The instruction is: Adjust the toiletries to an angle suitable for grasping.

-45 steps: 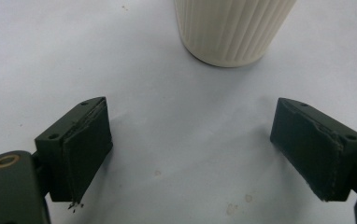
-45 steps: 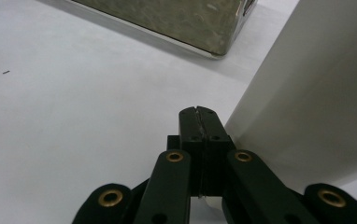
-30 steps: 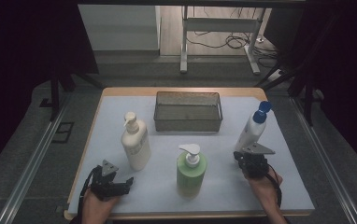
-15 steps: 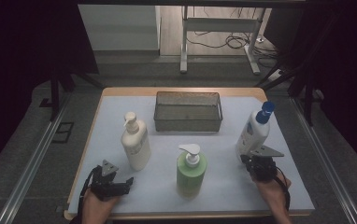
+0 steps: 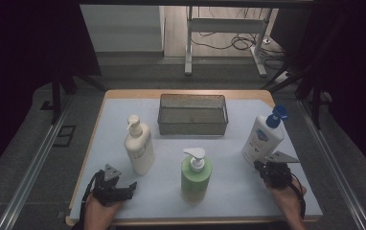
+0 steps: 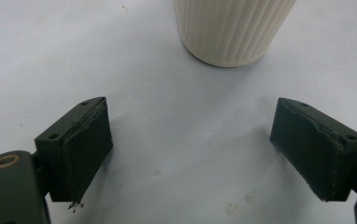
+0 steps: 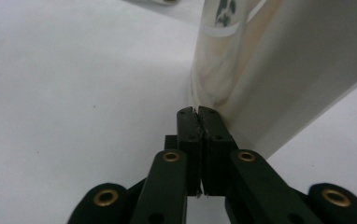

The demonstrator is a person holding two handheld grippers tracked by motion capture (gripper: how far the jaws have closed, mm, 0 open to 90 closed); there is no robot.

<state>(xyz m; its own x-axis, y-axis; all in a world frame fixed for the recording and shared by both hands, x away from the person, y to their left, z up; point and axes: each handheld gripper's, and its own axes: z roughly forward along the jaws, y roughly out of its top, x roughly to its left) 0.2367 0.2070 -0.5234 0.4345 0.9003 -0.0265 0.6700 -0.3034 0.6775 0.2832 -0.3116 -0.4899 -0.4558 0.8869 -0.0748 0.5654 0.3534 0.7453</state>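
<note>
right claw [image 7: 197,112]: jaws pressed together, nothing between them; tips right at the foot of the white bottle [image 7: 279,70], touching or a hair off (can't tell which).
right claw, high view [image 5: 267,168]: near the right front of the mat [image 5: 229,191], hand behind it toward the front edge.
white bottle [image 5: 262,139]: blue cap [image 5: 278,115], stands at the right side of the mat, just ahead of the right claw and slightly to its left.
bottle axis: long axis tilted, cap leaning away to the right and back, base toward the claw (so the claw meets the low end, not the body).
key relation: bottle lies dead ahead of the shut tips; as they stand the jaws can only nudge the base, they would need to spread to take the body.
left claw [image 6: 190,154]: jaws spread wide, empty, bare mat between them.
left claw, high view [image 5: 116,189]: left front of the mat.
cream bottle [image 6: 230,28]: ribbed base straight ahead of the left claw, apart from the pads, upright [image 5: 139,146].
green bottle [image 5: 195,175]: centre front, between the two claws, upright, untouched.
basket [image 5: 193,125]: at the back centre, well beyond all three bottles; looks empty.
nearer hand: right one for the white bottle, by a wide margin (left is across the mat).
</note>
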